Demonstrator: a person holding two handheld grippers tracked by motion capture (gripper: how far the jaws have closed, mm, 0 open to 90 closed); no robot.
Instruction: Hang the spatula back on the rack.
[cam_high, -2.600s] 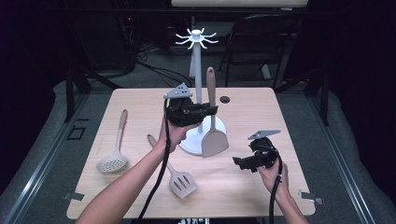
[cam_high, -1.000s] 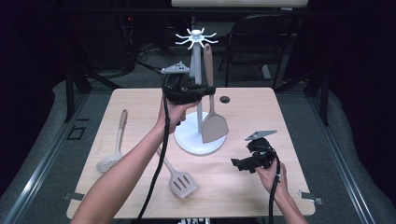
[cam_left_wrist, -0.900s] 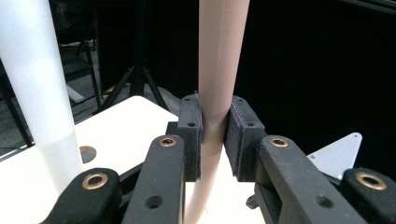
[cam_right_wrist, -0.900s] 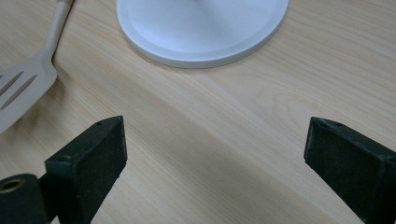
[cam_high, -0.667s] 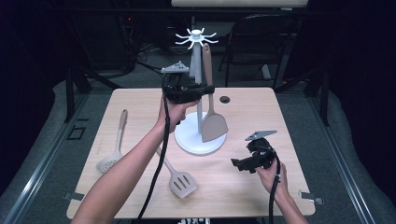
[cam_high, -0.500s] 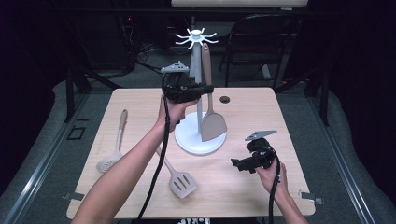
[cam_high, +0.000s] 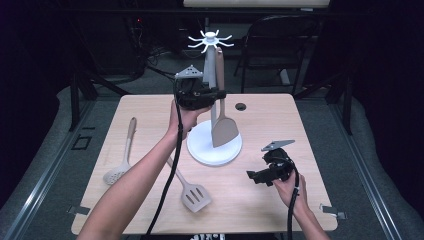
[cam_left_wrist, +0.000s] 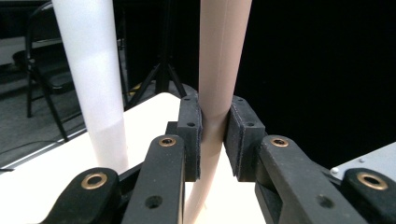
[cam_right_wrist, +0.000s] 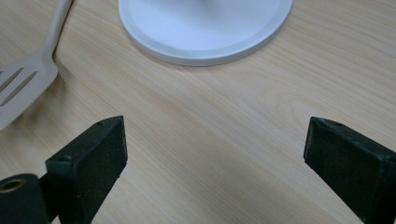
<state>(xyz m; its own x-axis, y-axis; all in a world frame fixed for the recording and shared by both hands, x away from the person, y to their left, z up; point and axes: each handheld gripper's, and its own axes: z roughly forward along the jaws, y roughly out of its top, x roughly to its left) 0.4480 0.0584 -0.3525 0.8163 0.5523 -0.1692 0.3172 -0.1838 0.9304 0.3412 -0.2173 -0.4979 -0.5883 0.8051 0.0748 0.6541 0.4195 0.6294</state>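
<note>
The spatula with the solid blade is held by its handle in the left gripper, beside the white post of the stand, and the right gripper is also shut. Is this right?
Not quite. The right gripper is open: the right gripper view shows its jaws wide apart over bare table. The rest holds: the left gripper is shut on the spatula handle, beside the white post.

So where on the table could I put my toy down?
Bare wood lies right of the white stand base, up to the far right corner. The far left corner, beyond the slotted spoon, is free too. It is crowded between spoon, slotted turner and base.
</note>
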